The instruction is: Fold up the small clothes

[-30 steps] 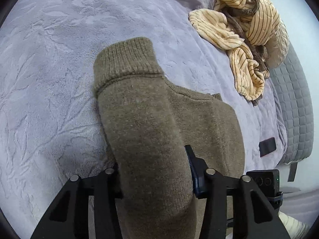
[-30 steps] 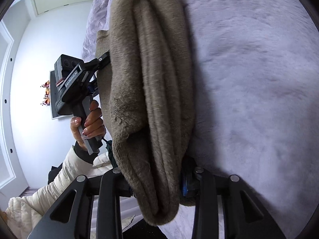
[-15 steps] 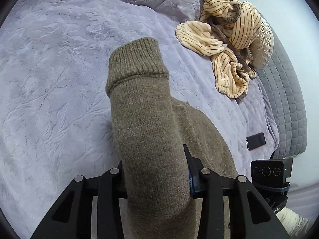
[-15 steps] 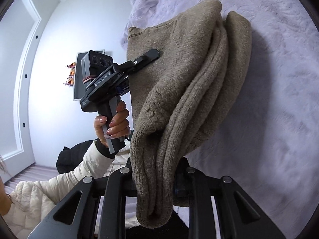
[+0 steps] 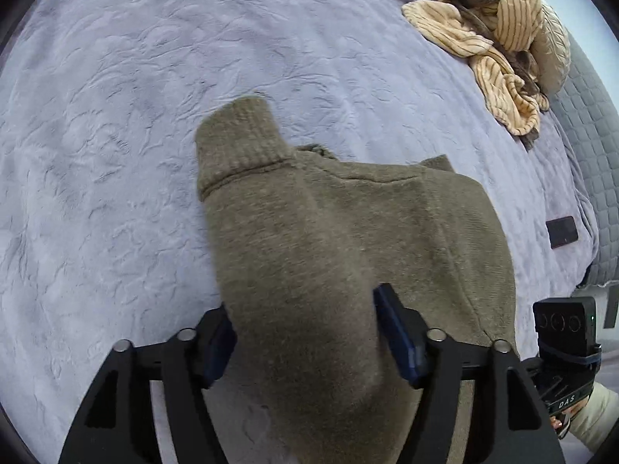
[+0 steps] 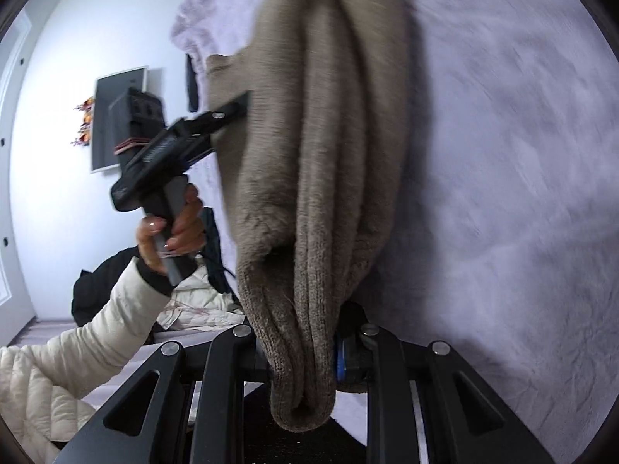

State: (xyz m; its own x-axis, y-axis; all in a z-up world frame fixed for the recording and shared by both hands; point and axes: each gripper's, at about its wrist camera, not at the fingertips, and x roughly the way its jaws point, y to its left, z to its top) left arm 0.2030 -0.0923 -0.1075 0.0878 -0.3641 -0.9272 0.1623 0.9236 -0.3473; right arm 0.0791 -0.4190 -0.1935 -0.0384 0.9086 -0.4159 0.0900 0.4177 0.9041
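Olive-brown knitted sweater [image 5: 348, 239] lies partly on the lavender embossed plush bedspread [image 5: 116, 135], ribbed cuff of one sleeve [image 5: 240, 139] pointing away from the left wrist camera. Left tongs [image 5: 305, 332] straddle that sleeve; jaws are opening, blue pads standing off the knit on both sides, sleeve between them but not pinched. Right tongs [image 6: 301, 363] are clamped on a bunched, several-layer fold of the same sweater, which hangs up and away from the jaws in long vertical pleats over the bedspread [image 6: 503, 154]. In the right wrist view, the person's left hand [image 6: 170, 228] grips the black handle of the left tool, white quilted sleeve [image 6: 96, 340] below it; one black finger of that tool reaches to the sweater's edge. Far corner of the bed: a crumpled cream garment with thin dark stripes [image 5: 499, 38], well apart from the sweater. A small dark rectangular object [image 5: 561, 232] lies near the bed's right edge; identity cannot be told.
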